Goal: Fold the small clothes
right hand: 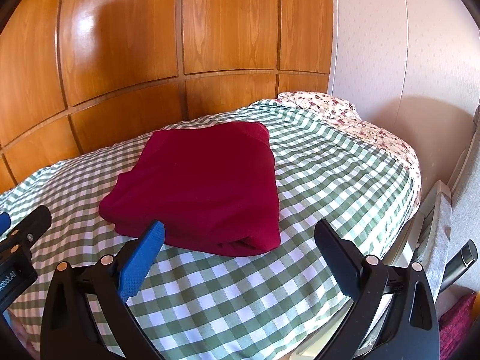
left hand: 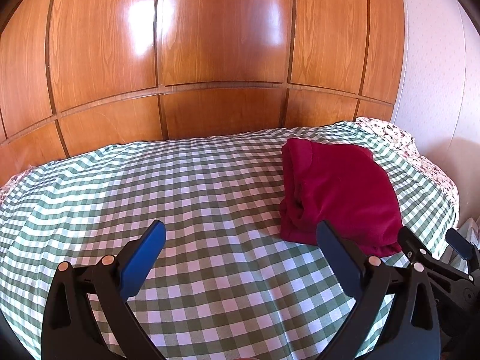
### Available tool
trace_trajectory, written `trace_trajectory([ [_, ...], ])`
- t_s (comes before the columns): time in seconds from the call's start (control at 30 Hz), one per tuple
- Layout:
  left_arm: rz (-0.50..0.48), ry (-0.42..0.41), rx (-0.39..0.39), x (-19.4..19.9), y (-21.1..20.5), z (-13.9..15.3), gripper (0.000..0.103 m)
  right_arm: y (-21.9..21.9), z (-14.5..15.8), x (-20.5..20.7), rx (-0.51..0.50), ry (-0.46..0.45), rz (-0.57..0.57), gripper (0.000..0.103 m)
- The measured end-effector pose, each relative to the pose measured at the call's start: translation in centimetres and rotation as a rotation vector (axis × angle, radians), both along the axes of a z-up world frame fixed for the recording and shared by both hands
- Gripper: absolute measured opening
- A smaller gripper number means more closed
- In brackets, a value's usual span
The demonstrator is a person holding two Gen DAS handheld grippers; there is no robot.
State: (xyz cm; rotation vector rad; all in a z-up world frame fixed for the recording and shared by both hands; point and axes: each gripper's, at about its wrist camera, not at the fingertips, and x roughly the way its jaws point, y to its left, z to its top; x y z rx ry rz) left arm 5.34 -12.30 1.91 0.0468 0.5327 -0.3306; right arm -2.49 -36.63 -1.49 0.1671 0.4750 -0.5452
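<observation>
A dark red garment lies folded into a thick rectangle on the green-and-white checked bedcover. In the right wrist view the garment sits at the centre, just beyond the fingertips. My left gripper is open and empty, above the cover, with the garment's near edge beside its right finger. My right gripper is open and empty, its left finger in front of the garment's near edge. The right gripper also shows at the right edge of the left wrist view.
A glossy wooden panel wall stands behind the bed. A floral sheet shows at the bed's far right corner, by a pale wall. Beyond the bed's right edge are a radiator-like unit and a dark handle.
</observation>
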Motion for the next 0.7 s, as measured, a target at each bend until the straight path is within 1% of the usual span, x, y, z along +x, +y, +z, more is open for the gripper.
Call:
trace_trajectory([
  [0.17, 0.004, 0.017, -0.018, 0.3, 0.2, -0.1, 0.1, 0.3, -0.1, 0.1, 0.0, 0.003, 0.012, 0.099],
  [0.3, 0.011, -0.001, -0.002, 0.2, 0.2, -0.2, 0.1, 0.5, -0.3, 0.3, 0.001, 0.009, 0.02, 0.099],
  [0.5, 0.012, 0.032, 0.0, 0.5, 0.0, -0.6, 0.1, 0.6, -0.6, 0.4, 0.005, 0.019, 0.027, 0.099],
  [0.7, 0.036, 0.024, 0.014, 0.6, 0.3, -1.1, 0.1, 0.2, -1.0, 0.7, 0.019, 0.029, 0.03, 0.099],
])
